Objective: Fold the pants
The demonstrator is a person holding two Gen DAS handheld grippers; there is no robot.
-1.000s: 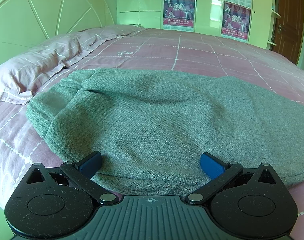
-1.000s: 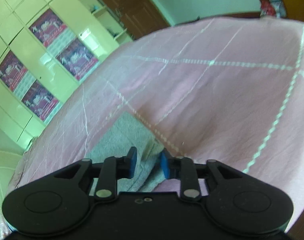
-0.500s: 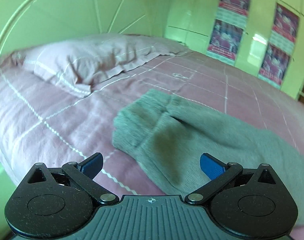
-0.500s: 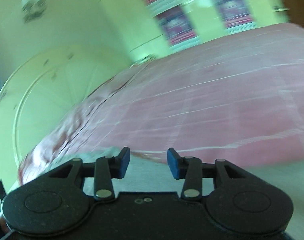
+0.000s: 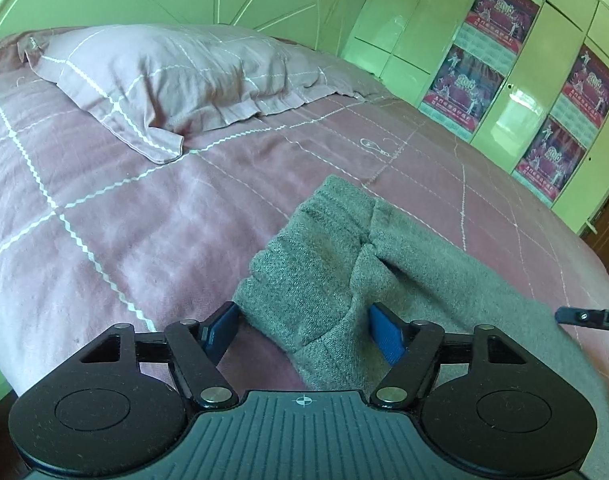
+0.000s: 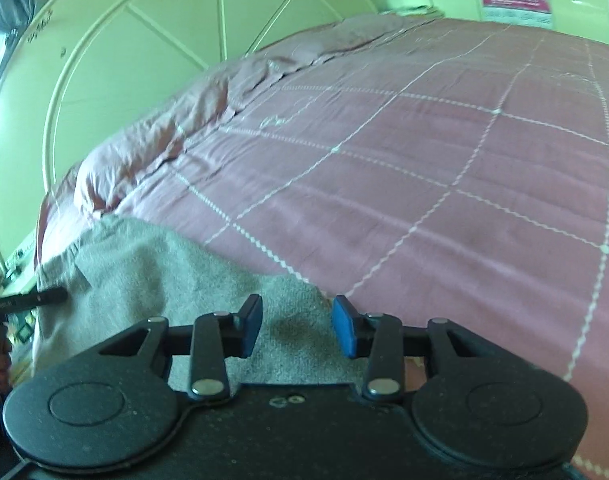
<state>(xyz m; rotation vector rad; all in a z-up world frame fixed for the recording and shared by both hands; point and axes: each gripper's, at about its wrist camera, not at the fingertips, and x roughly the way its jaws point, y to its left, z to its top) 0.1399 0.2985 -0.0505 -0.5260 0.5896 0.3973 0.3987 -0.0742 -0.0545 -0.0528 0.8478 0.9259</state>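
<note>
The grey knit pants (image 5: 384, 272) lie folded lengthwise on the pink bed. In the left wrist view my left gripper (image 5: 304, 330) is open, its blue pads either side of the near corner of the pants' end, not closed on it. In the right wrist view the pants (image 6: 152, 272) lie at lower left. My right gripper (image 6: 297, 326) is open over the pants' edge, with nothing between the pads. Part of the right gripper shows at the right edge of the left wrist view (image 5: 588, 316).
A pink checked bedspread (image 5: 144, 208) covers the bed. A pink pillow (image 5: 176, 80) lies at the head, against a pale green headboard (image 6: 144, 40). Green wardrobe doors with posters (image 5: 500, 52) stand beyond the far side. A brown door (image 5: 608, 232) is at far right.
My left gripper has swung left and moved to the end of the pants, its jaws narrower. My right gripper has opened, let go of the pants and turned toward the headboard.
</note>
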